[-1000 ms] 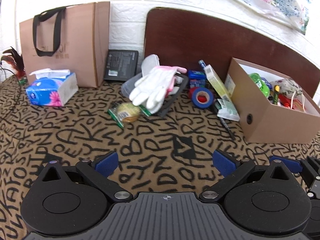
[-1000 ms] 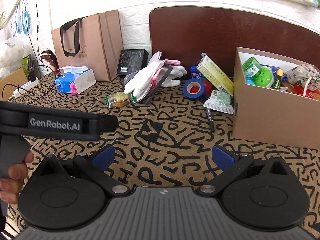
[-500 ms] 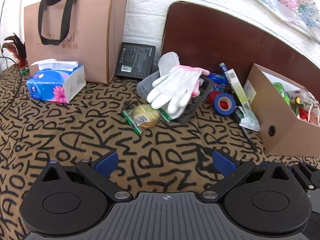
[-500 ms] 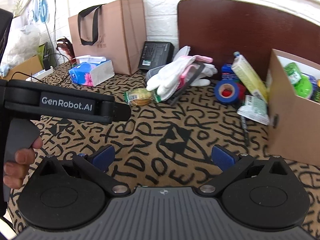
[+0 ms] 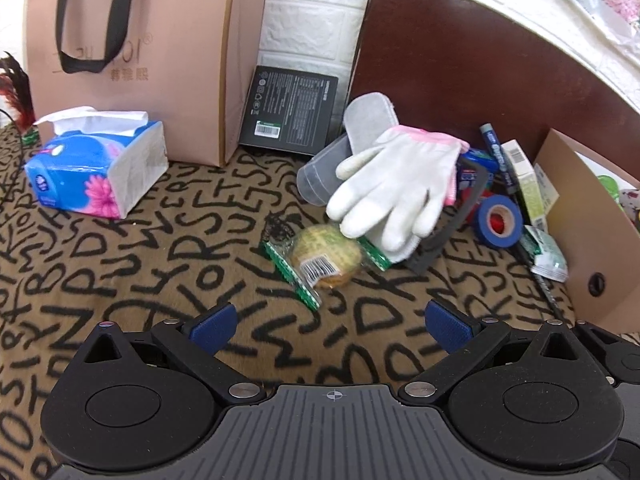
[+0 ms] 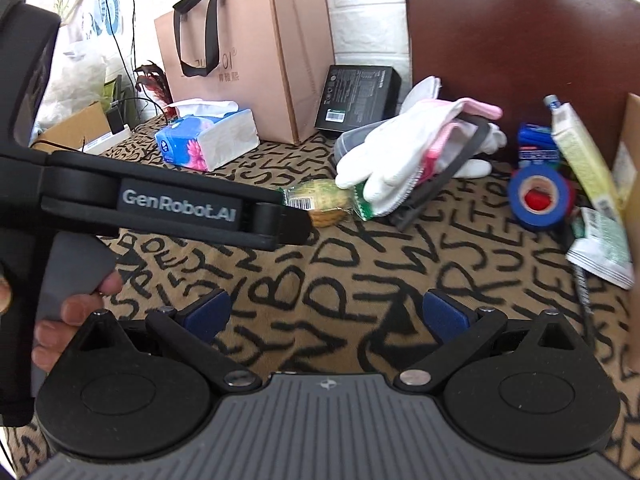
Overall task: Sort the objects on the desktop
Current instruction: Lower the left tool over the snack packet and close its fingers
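Note:
A wrapped round pastry in a green-edged packet (image 5: 320, 260) lies on the patterned cloth, just ahead of my open left gripper (image 5: 332, 322); it also shows in the right wrist view (image 6: 320, 200). White gloves (image 5: 396, 188) lie over a clear container (image 5: 316, 176) and a black frame behind it. A blue tape roll (image 5: 498, 222), a green sachet (image 5: 548, 254) and a yellow-green carton (image 5: 528, 180) lie by the brown cardboard box (image 5: 592, 240). My right gripper (image 6: 326, 316) is open and empty, nearer the front, with the left gripper's body (image 6: 160, 204) crossing its view.
A blue tissue pack (image 5: 96, 168) sits at left before a pink paper bag (image 5: 132, 52). A black box (image 5: 290, 110) leans on the white brick wall. A dark brown board (image 5: 480, 68) stands behind the pile. A black pen (image 5: 544, 292) lies by the box.
Both grippers have moved forward and left toward the pastry and gloves, which now look larger and nearer. The cardboard box has slid to the right edge. Both jaws stay open.

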`<action>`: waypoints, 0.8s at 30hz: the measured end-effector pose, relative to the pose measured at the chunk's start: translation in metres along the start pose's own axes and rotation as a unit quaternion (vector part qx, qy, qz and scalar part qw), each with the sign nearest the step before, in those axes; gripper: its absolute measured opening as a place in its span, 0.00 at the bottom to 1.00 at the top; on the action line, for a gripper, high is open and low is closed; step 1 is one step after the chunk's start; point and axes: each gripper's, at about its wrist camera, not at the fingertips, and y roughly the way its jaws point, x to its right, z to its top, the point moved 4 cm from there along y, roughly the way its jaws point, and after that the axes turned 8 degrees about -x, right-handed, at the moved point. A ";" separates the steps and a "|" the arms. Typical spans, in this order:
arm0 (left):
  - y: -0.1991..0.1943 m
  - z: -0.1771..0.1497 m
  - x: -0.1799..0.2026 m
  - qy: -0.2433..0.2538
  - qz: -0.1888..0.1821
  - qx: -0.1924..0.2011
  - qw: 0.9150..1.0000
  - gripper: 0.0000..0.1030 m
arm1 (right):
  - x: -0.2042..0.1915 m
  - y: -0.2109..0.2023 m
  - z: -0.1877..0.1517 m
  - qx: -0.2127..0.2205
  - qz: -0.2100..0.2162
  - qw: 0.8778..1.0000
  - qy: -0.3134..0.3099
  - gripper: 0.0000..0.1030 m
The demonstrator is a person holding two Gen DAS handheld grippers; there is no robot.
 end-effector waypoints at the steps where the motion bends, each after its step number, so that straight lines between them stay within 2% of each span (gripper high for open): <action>1: 0.004 0.002 -0.002 -0.001 -0.002 -0.001 1.000 1.00 | 0.000 0.005 0.002 -0.001 0.002 1.000 -0.001 0.98; 10: 0.033 0.024 -0.013 -0.013 -0.020 0.004 1.000 1.00 | 0.006 0.044 0.021 -0.007 0.017 1.000 0.002 0.85; 17: 0.052 0.039 -0.017 -0.009 -0.030 0.000 1.000 1.00 | 0.007 0.065 0.037 0.002 0.010 1.000 -0.013 0.84; 24: 0.071 0.040 -0.016 0.005 -0.040 -0.018 0.999 0.97 | 0.011 0.079 0.049 0.011 0.010 1.000 -0.020 0.84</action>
